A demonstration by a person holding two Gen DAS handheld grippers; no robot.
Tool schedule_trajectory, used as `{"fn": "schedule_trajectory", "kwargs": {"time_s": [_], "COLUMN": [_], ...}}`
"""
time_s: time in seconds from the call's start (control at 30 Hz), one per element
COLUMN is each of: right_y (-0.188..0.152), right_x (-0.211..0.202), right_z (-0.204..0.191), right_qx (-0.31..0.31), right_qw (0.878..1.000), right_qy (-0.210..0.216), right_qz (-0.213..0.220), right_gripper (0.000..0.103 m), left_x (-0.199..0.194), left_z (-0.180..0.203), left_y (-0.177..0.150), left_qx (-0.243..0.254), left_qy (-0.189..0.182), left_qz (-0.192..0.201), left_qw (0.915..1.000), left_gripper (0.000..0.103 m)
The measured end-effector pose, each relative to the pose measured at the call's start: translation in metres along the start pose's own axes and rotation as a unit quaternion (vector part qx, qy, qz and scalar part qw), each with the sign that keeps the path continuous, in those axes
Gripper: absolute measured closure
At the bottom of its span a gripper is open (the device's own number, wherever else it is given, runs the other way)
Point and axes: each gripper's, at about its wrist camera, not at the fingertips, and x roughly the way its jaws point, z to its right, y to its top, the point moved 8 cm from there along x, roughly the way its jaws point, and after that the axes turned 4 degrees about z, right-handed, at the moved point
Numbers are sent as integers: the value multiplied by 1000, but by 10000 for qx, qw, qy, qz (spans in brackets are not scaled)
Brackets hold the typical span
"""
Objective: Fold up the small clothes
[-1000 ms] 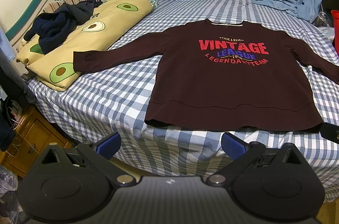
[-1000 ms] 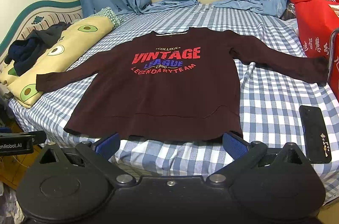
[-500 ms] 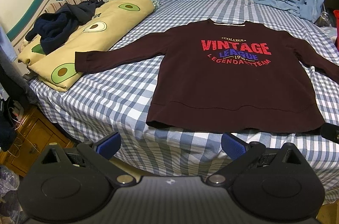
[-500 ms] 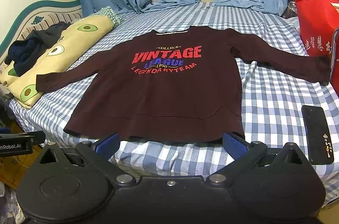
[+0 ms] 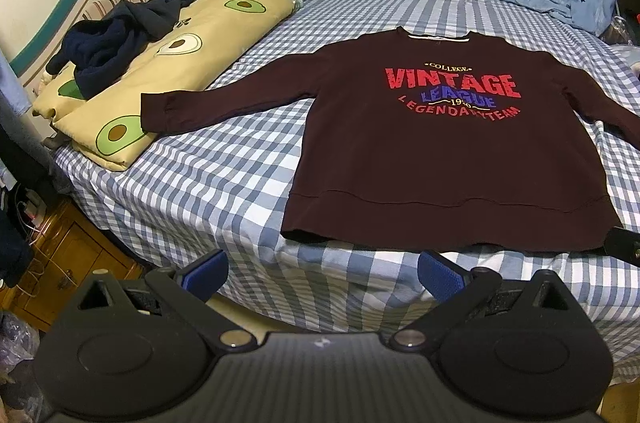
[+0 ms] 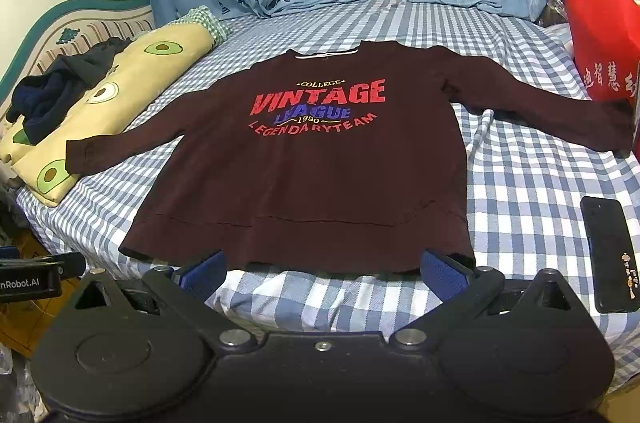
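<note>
A dark maroon sweatshirt (image 5: 440, 159) with red "VINTAGE LEAGUE" print lies flat, face up, on the blue checked bed, sleeves spread out; it also shows in the right wrist view (image 6: 312, 175). Its left sleeve cuff (image 5: 154, 111) rests against the avocado quilt. My left gripper (image 5: 320, 273) is open and empty, below the bed's front edge, short of the hem. My right gripper (image 6: 322, 273) is open and empty, its blue pads (image 6: 204, 273) just before the hem.
A folded avocado-print quilt (image 5: 160, 63) with a dark navy garment (image 5: 108, 47) lies at the left. A black phone (image 6: 610, 255) lies on the bed at the right. A red bag (image 6: 600, 39) stands far right. A wooden cabinet (image 5: 68, 263) is beside the bed.
Both grippers have moved slightly forward toward the sweatshirt's hem, so the shirt looks a little closer. Both stay open. The sweatshirt has not moved.
</note>
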Motion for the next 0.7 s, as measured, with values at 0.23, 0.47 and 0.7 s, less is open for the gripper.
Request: {"fn": "schedule_trajectory", "kwargs": {"time_s": [0.23, 0.47, 0.7], "right_y": [4, 10, 21], "right_x": [17, 42, 72], "right_z": [-7, -13, -22], "right_qx": [68, 129, 190], "right_qw": [9998, 9981, 9947], "right_qy": [-91, -391, -707], "right_qz": [-185, -468, -721], "right_gripper": [0, 0, 0], "left_x": [20, 54, 94], "left_z": [-3, -8, -12], "left_y": [7, 20, 38], "left_qx": [91, 267, 531], "left_qy": [-16, -158, -328], "left_qz": [-200, -476, -747], "left_qw": [9998, 9984, 9953], "left_gripper": [1, 1, 1]}}
